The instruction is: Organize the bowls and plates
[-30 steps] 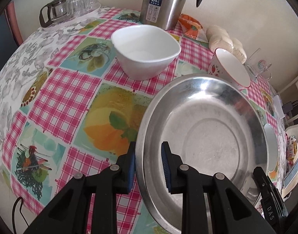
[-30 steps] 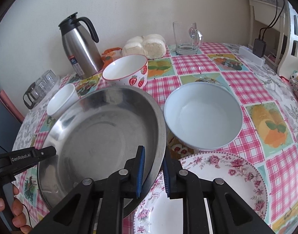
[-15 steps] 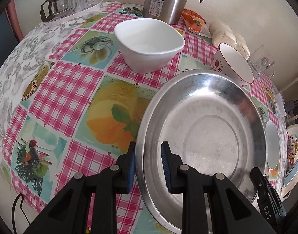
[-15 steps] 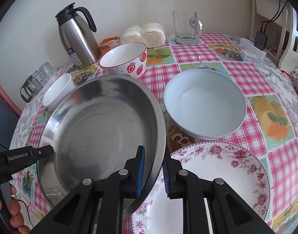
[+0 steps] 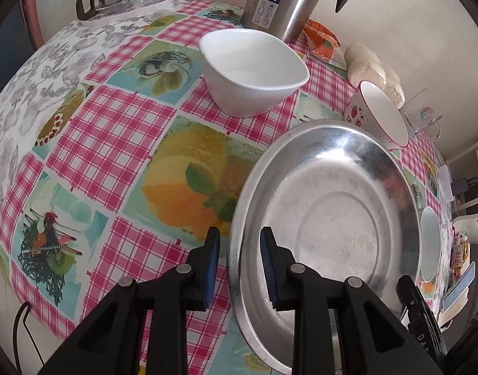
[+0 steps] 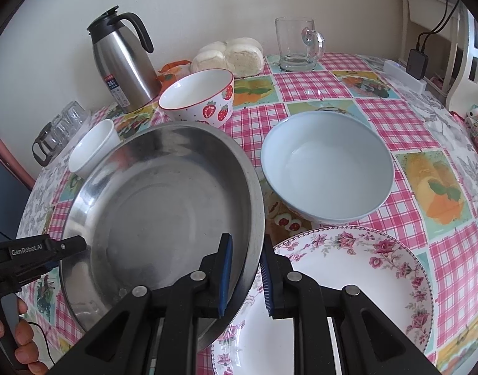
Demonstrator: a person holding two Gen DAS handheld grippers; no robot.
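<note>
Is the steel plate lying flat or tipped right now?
Tipped. The steel plate has its right rim raised over the floral plate, with the right gripper shut on that rim.

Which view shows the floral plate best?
The right wrist view. There the floral plate lies in the foreground with most of its rose-patterned rim visible, its near-left part overlapped by the steel dish and the right hand-held gripper. The left wrist view does not show it.
</note>
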